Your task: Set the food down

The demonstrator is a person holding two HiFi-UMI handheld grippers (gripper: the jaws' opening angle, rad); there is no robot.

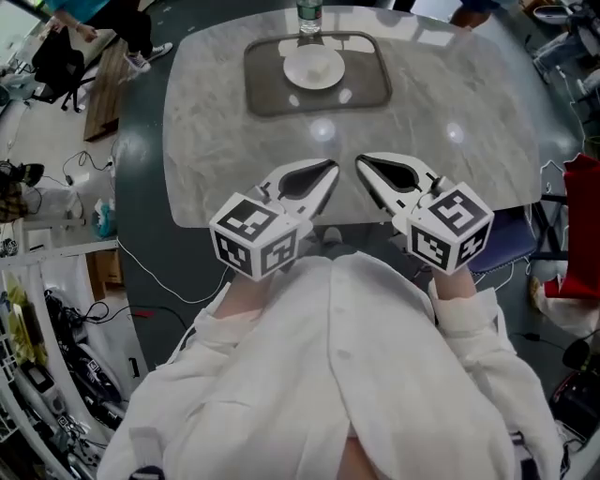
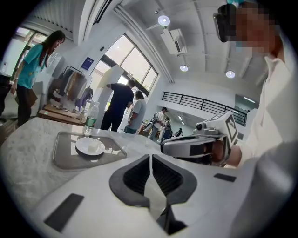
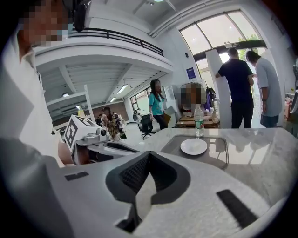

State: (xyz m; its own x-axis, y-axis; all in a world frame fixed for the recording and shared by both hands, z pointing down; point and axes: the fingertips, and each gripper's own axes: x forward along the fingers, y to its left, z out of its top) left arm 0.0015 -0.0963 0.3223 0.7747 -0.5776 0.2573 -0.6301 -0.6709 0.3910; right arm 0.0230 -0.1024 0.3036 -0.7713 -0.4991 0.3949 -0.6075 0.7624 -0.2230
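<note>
A white plate (image 1: 313, 67) lies empty on a grey tray (image 1: 262, 84) at the far side of the marble table (image 1: 216, 159); I see no food anywhere. My left gripper (image 1: 323, 173) and right gripper (image 1: 367, 167) hover side by side over the table's near edge, tips pointing at the tray, both shut with nothing between the jaws. The left gripper view shows its jaws (image 2: 150, 158) meeting, with the plate (image 2: 90, 147) ahead on the left. In the right gripper view its jaws (image 3: 148, 155) touch too, and the plate (image 3: 193, 146) lies ahead on the right.
A water bottle (image 1: 309, 16) stands just behind the tray. Several people (image 3: 242, 88) stand beyond the table's far side. Shelves and cables (image 1: 56, 309) line the floor on the left, and a blue chair (image 1: 511, 244) sits at the right.
</note>
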